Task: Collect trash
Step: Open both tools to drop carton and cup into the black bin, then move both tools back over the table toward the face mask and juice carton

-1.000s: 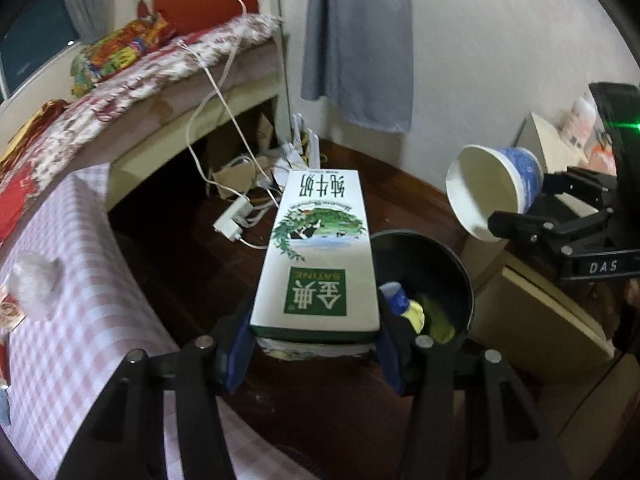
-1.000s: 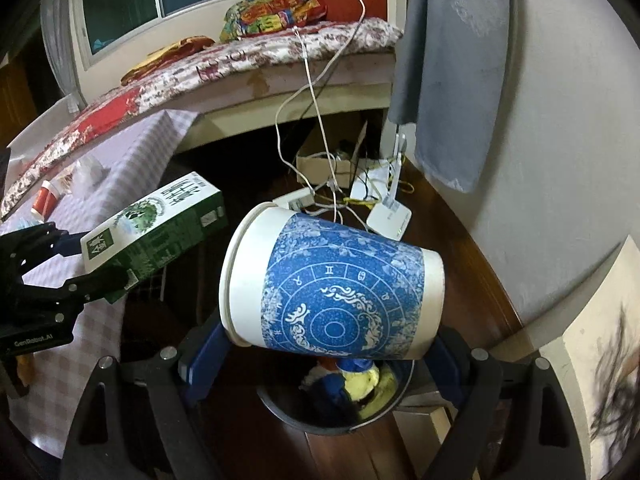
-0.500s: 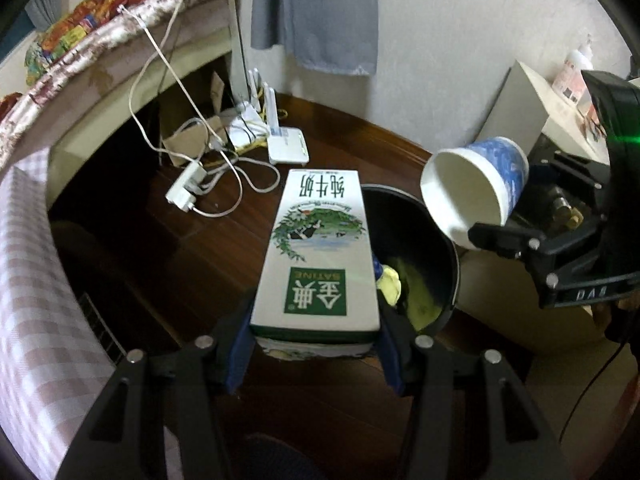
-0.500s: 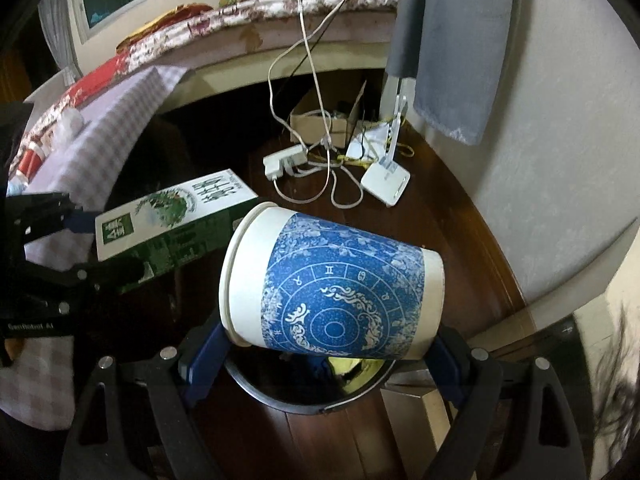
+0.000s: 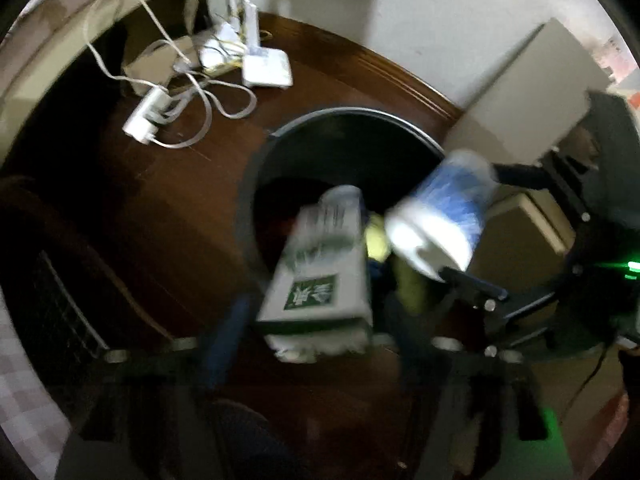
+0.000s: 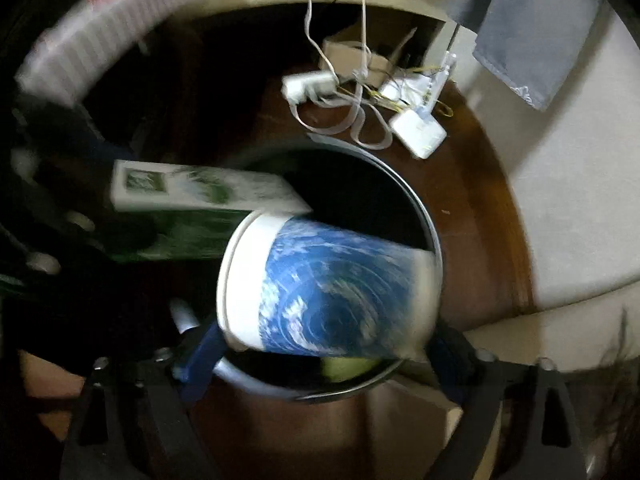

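Left wrist view: one round black trash bin (image 5: 256, 184) on the dark wooden floor (image 5: 180, 184), with yellow and blue refuse blurred inside. One green-and-white milk carton (image 5: 320, 272), blurred by motion, lies between the blue pads of the left hand-held gripper (image 5: 316, 344); its long axis runs forward along the fingers and tilts down, far end over the bin mouth. The pads look spread wider than the carton, but through the blur I cannot tell whether they grip it or have let go. One blue-patterned paper cup (image 5: 440, 220) sits just right of the carton, above the bin, mouth turned toward this camera. Right wrist view: the cup (image 6: 328, 292) lies crosswise between the fingers of the right hand-held gripper (image 6: 320, 344), mouth to the left, base to the right; whether it is pinched is equally unclear. One white power strip (image 5: 146, 116) and one white router (image 5: 266, 70) lie beyond the bin.
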Demonstrator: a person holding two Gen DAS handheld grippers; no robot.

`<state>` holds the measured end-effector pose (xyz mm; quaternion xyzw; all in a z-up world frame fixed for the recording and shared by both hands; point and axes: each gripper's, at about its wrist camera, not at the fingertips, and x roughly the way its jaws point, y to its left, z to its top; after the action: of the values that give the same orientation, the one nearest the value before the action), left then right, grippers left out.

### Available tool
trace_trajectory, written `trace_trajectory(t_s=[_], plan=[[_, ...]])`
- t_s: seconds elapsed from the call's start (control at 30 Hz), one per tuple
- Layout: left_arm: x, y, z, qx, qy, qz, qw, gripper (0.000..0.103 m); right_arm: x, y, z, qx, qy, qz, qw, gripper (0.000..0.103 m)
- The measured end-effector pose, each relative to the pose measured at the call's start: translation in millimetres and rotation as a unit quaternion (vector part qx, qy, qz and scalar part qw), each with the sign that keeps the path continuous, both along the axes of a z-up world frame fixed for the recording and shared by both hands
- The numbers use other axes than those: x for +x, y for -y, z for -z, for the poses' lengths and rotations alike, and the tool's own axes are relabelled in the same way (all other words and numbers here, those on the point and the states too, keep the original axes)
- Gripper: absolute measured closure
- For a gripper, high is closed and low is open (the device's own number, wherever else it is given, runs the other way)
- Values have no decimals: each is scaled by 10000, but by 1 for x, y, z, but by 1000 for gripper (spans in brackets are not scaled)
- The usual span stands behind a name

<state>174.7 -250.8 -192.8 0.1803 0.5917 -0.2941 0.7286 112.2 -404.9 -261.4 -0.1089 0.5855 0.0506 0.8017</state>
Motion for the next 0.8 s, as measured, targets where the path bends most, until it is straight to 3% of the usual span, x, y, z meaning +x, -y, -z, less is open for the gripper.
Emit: trace_trajectory(t_s=[0.03, 0.1, 0.13, 0.5, 0.8], plan=[[-1, -3, -2, 4, 27, -83, 10000, 18, 0, 3, 4, 119, -124, 65, 9998, 4], [-5, -8, -11, 6, 178, -196, 9996, 2, -5, 10, 0, 176, -25, 268, 9995, 4], [-8, -11, -16, 32, 353, -235, 9991, 1, -9, 11, -5, 219, 80, 320, 9992, 3], [-30, -44, -63, -54, 1333, -526, 9897, 1, -30, 15, -73, 768, 789, 1145, 9873, 0], [-32, -95, -116, -477, 2027, -1111, 9717, 1, -21, -23, -148, 913, 1383, 1026, 9808, 0]])
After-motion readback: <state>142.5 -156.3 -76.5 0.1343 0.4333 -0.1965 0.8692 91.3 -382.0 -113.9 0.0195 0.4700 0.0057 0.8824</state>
